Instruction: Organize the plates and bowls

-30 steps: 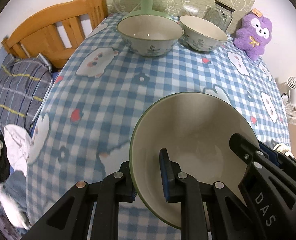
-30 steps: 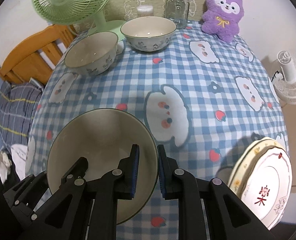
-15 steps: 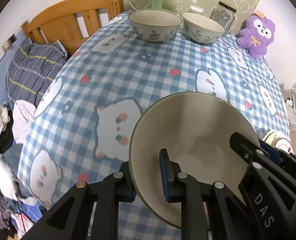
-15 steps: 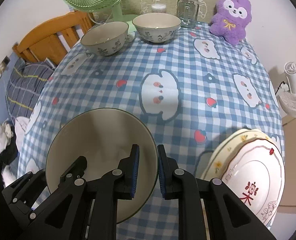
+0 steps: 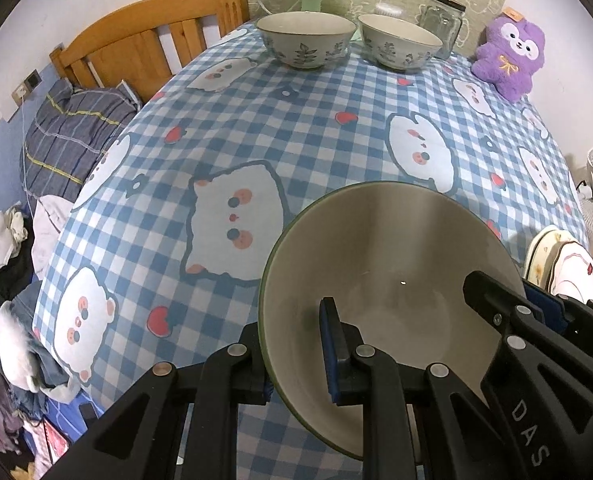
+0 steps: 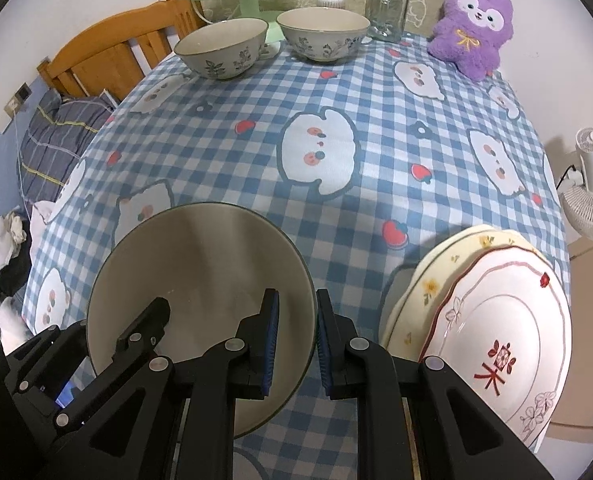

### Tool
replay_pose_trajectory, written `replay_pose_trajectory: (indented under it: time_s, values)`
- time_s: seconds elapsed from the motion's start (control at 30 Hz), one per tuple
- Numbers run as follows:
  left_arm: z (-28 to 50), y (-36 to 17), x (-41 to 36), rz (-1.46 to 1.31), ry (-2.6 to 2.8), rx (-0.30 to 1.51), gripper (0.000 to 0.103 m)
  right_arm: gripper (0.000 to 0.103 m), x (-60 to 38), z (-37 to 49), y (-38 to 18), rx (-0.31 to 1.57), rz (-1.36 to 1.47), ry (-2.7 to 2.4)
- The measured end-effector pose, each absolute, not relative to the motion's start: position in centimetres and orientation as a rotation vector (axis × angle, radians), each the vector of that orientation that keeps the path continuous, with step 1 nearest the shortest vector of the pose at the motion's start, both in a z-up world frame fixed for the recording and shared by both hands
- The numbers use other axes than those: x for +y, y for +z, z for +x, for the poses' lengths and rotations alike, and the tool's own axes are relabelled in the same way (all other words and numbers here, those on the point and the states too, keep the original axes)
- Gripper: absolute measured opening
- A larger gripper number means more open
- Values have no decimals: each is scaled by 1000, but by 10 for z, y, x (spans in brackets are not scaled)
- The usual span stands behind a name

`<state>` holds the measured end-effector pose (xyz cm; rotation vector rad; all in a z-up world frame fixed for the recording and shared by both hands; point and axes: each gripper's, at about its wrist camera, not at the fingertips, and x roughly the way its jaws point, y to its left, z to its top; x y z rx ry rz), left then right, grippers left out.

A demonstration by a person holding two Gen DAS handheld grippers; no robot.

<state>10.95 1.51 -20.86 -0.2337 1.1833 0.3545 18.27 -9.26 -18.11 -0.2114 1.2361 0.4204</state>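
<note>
Both grippers pinch the rim of one green-edged bowl (image 5: pixel 388 264) above the near edge of the desk (image 6: pixel 376 92): the left gripper (image 5: pixel 296 354) has one of its fingers inside the wall and one outside on the bowl's left, and the right gripper (image 6: pixel 296 344) clamps the bowl's right rim the same way. Two stacked plates (image 6: pixel 492 336) lie just right of it at the desk's near right corner, while two floral bowls (image 6: pixel 272 46) sit side by side at the far end, near a glass jar (image 6: pixel 388 8) and a purple plush toy (image 6: pixel 472 28)
</note>
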Motion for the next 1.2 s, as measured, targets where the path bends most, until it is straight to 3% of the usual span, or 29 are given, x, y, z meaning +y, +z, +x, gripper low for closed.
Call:
replay_pose_trajectory:
  time_s: [0.17,0.23,0.33,0.4,0.47,0.5,0.63,1.2]
  values:
    - [111,-208,14,-219,338,1176,17,24,-95,183,-183,1259,-169,389]
    - [112,-208,14,-213,324,1176,23,24,-96,183,-183,1269,-146,376]
    - [115,-207,12,-183,297,1175,41,25,-96,184,-184,1277,-125,350]
    - [117,-203,12,-162,277,1165,55,33,-99,185,-184,1279,-102,305]
    - [118,-200,15,-147,282,1154,61,48,-101,185,-183,1267,-92,276]
    - [119,-199,18,-153,278,1153,64,51,-101,186,-182,1260,-91,253]
    - [125,-194,32,-183,253,1160,67,60,-105,192,-177,1260,-29,214]
    - [163,-134,72,-123,119,1074,71,60,-74,210,-110,1138,57,121]
